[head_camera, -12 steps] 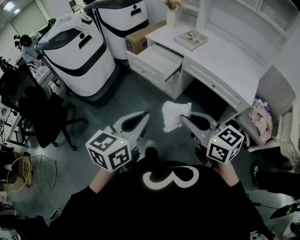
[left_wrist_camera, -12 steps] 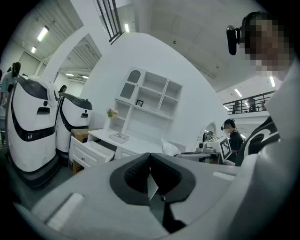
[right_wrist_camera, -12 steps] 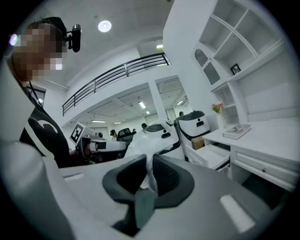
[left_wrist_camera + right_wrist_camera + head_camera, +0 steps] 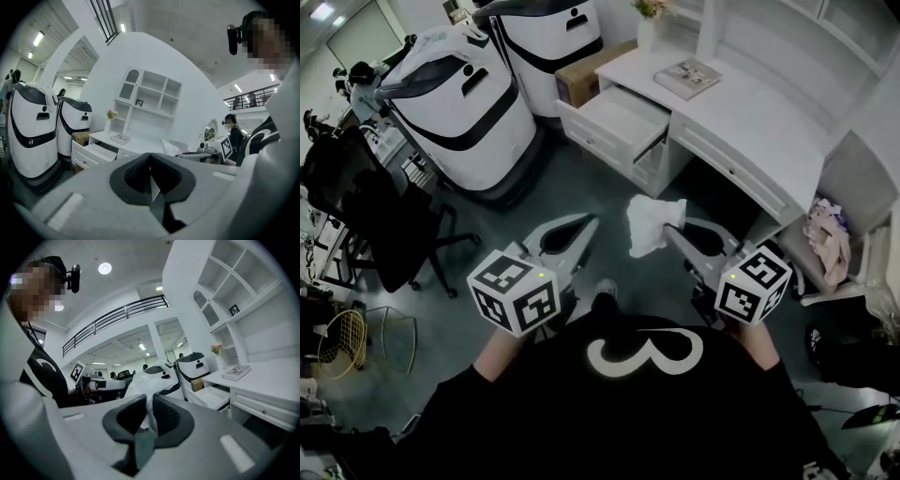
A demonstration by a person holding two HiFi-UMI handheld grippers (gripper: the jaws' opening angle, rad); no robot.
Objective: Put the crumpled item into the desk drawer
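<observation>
A white crumpled item (image 4: 652, 223) hangs in the air over the dark floor, pinched at its right edge by my right gripper (image 4: 672, 231), which is shut on it. In the right gripper view the white item (image 4: 149, 394) sits between the dark pads (image 4: 171, 416). My left gripper (image 4: 589, 225) is level with it to the left, shut and empty; its pads (image 4: 136, 171) meet with nothing in them. The white desk (image 4: 750, 122) stands ahead with its left drawer (image 4: 623, 114) pulled open, also seen as the drawer (image 4: 212, 397) at right.
Two large white-and-black machines (image 4: 459, 103) stand left of the desk, a cardboard box (image 4: 581, 80) behind the drawer. A black office chair (image 4: 380, 220) is at far left. A book (image 4: 686, 78) lies on the desk; pink cloth (image 4: 825, 242) sits in a low shelf at right.
Almost nothing differs: both grippers and the held white item keep their places, and the view has only shifted slightly.
</observation>
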